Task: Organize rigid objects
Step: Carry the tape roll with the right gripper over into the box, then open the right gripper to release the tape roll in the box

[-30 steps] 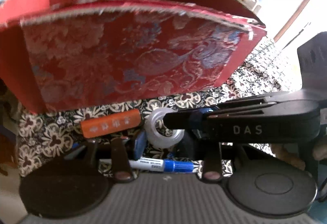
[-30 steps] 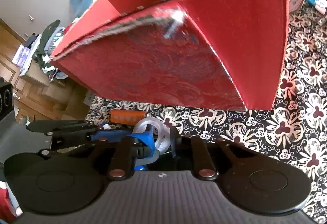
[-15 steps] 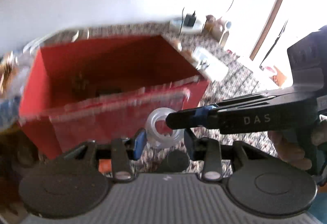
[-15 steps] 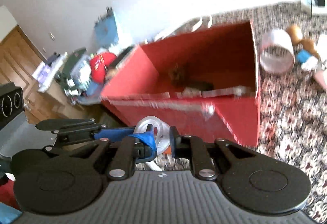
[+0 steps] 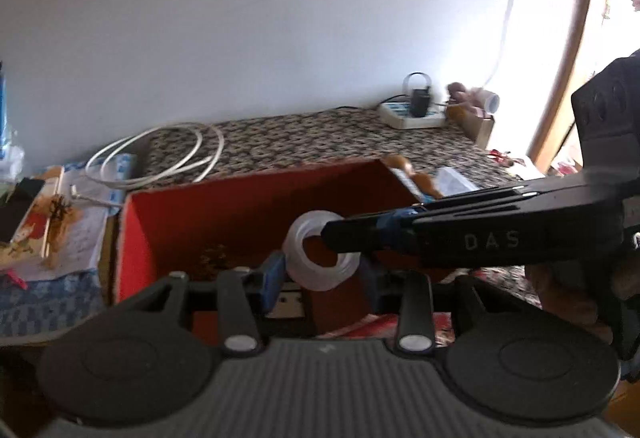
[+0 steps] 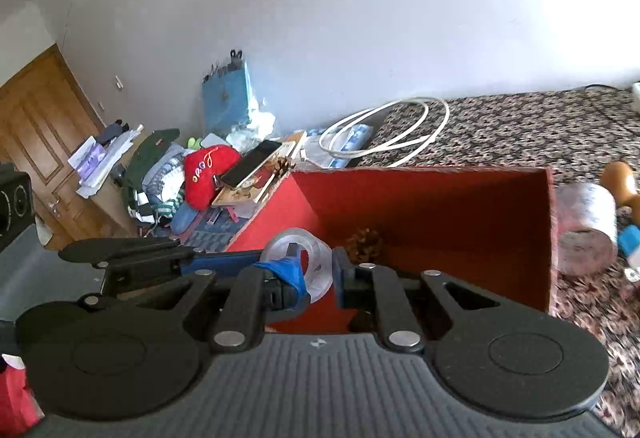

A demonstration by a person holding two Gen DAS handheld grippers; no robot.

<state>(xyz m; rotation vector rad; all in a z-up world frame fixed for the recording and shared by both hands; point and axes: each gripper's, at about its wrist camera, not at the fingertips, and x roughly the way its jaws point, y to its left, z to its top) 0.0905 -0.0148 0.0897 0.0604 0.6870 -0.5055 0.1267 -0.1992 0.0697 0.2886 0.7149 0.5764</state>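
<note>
Where left wrist sees power strip [image 5: 412,116], right wrist, red cushion [image 6: 208,172].

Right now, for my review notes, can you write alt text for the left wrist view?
A clear tape roll is held between the left tool's blue-padded fingers above an open red box, while the right tool reaches in from the right with its shut tip in the roll's hole. Behind, a patterned tablecloth carries a coiled white cable and a power strip.

Both grippers [image 5: 320,274] [image 6: 316,278] blk plastic w/ blue finger pads, silver screws, ribbed grey base, "DAS" lettering.
</note>
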